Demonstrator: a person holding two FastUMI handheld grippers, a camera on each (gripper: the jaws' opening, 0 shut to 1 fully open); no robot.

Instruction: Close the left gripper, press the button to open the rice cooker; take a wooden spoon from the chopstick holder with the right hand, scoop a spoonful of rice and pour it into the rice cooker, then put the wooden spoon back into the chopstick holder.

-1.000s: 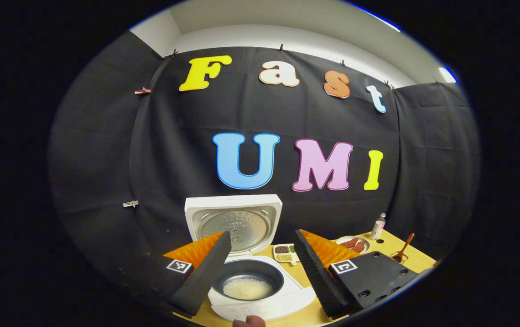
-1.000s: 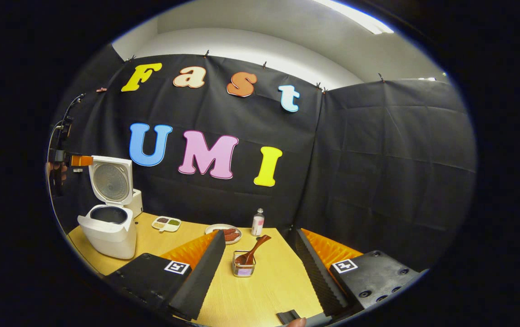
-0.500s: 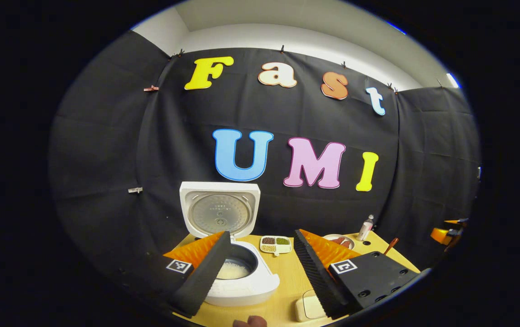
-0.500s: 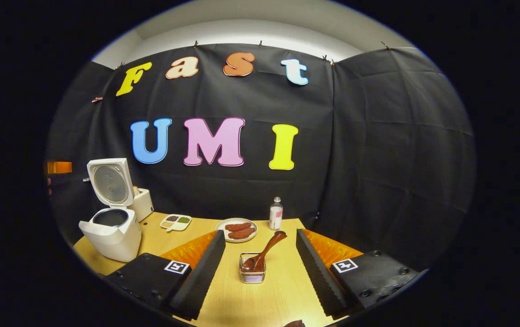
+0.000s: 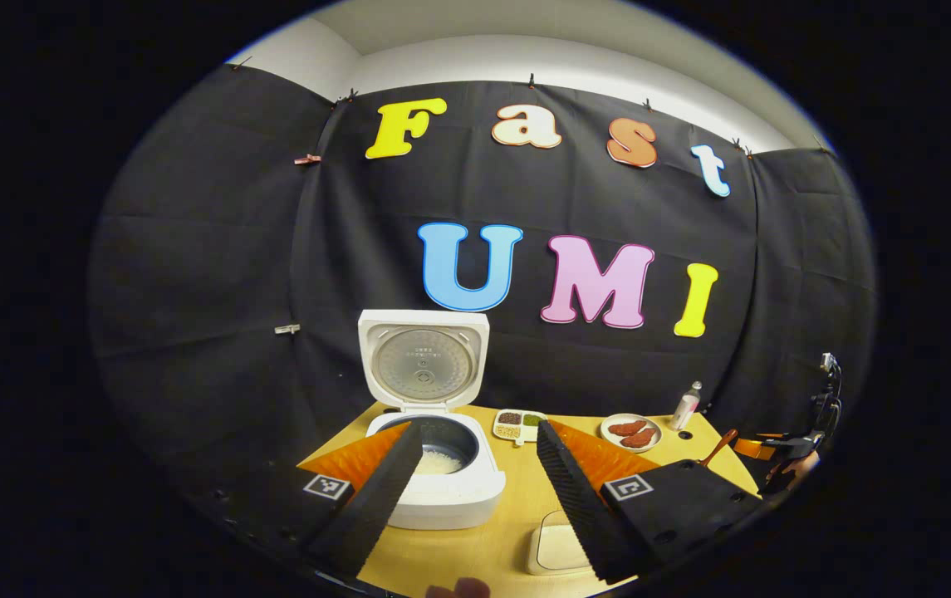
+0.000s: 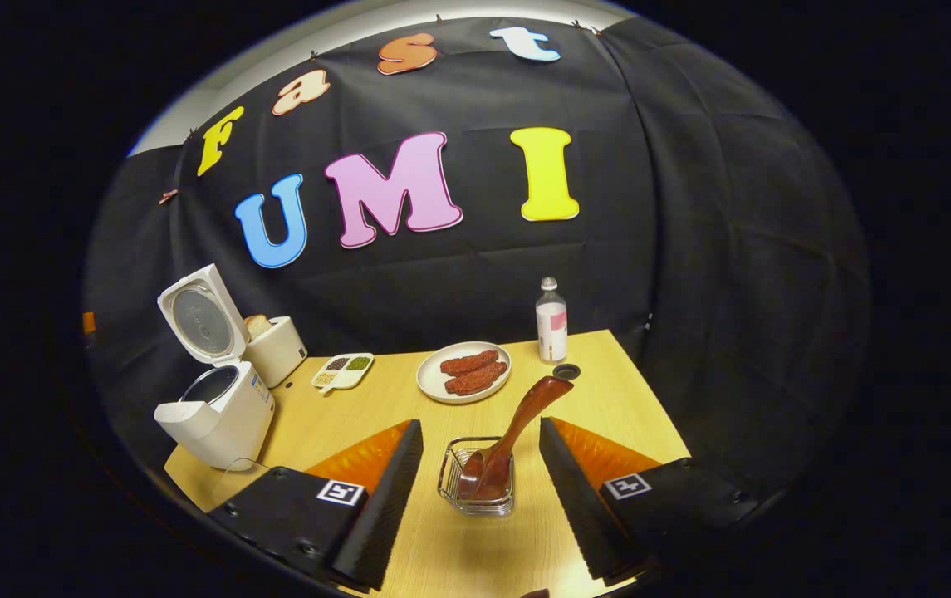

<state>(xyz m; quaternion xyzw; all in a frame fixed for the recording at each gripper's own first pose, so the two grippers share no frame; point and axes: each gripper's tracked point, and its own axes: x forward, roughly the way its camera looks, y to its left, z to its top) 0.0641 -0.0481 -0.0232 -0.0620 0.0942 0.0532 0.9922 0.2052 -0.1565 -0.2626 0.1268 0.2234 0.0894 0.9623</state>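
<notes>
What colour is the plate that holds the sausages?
White; the plate shows best in the right gripper view.

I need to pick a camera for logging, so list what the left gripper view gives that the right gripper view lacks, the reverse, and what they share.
Left gripper view's extras: white rice inside the open rice cooker, and a flat white box at the near table edge. Right gripper view's extras: the wire chopstick holder with the wooden spoon leaning in it, ahead of the open right gripper, and a bread box behind the cooker. Shared: cooker with lid up, sectioned dish, sausage plate, bottle.
</notes>
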